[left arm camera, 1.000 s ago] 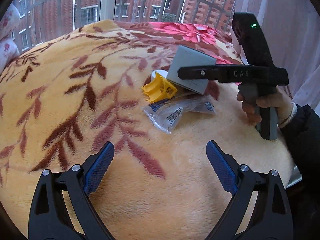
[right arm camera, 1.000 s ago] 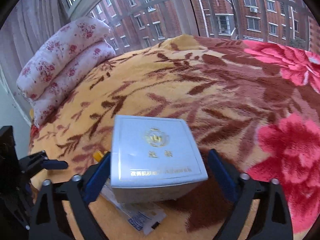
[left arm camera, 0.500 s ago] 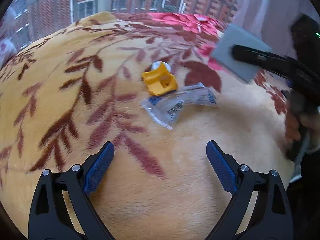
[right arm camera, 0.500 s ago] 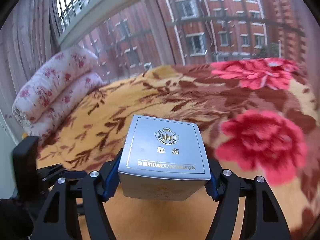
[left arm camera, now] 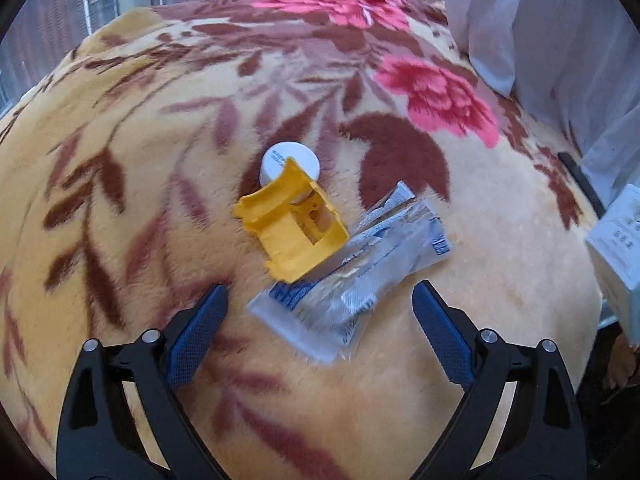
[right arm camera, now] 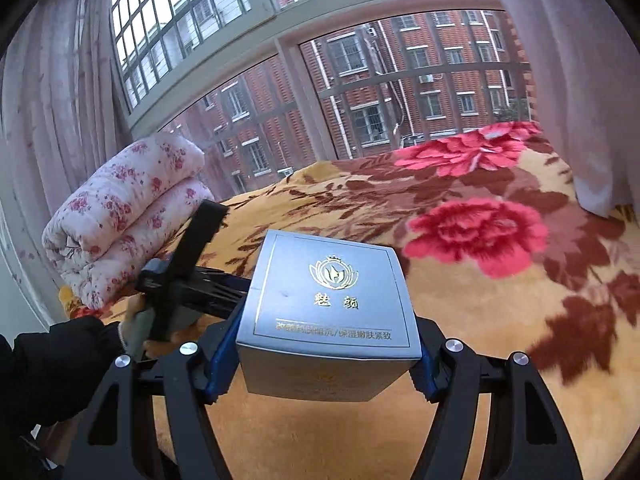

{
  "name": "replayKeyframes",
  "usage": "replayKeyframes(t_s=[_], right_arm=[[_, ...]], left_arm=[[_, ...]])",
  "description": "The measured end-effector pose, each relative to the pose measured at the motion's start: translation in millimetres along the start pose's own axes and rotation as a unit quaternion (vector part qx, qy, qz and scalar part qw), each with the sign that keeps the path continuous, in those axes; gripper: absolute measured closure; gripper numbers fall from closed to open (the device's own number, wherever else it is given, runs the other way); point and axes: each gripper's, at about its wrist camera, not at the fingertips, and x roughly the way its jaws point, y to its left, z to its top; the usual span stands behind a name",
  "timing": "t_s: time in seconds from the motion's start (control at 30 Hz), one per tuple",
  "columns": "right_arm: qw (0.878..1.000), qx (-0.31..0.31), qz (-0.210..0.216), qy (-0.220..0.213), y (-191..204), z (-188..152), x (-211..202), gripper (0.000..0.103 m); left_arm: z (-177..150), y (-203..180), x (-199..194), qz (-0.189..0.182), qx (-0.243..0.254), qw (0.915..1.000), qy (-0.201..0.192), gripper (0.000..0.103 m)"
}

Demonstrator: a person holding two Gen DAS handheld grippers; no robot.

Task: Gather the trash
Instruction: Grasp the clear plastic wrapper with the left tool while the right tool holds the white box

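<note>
silver box clamped in right gripper

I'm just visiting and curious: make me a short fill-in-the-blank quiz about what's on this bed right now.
1. The right gripper is shut on a silver ____.
2. The torn carton on the blanket is coloured ____.
3. The clear wrapper lies in front of the ____ gripper, whose jaws are open.

Missing words: box; yellow; left
</note>
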Motion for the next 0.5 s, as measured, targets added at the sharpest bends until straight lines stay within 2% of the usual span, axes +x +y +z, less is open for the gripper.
replayKeyframes(t_s=[0.07, 0.13, 0.2, 0.27, 0.5], right_arm=[[1.000, 0.004, -0.001, -0.001, -1.9, -3.5, -2.5, 0.035], [1.000, 0.009, 0.001, -0.002, -4.1, -6.2, -3.9, 0.035], [1.000, 0.014, -0.001, -0.003, -5.7, -9.3, -4.7, 0.035], [1.000, 0.019, -0.002, 0.000, -7.0, -12.2, -4.9, 0.035], [1.000, 0.022, 0.001, 0.004, -5.6, -17.9, -5.3, 0.035]], left_arm=[[1.1, -5.0, 0.7, 0.001, 0.015, 0.9999, -0.005, 0.015], [0.2, -11.6, 0.1, 0.011, 0.030, 0.9994, -0.014, 0.030], [-1.2, -16.8, 1.5, 0.027, 0.042, 0.9986, -0.014, 0.035], [-3.1, -21.0, 0.8, 0.033, 0.053, 0.9979, -0.017, 0.045], [-6.8, -30.4, -2.2, 0.050, 0.060, 0.9967, -0.021, 0.059]])
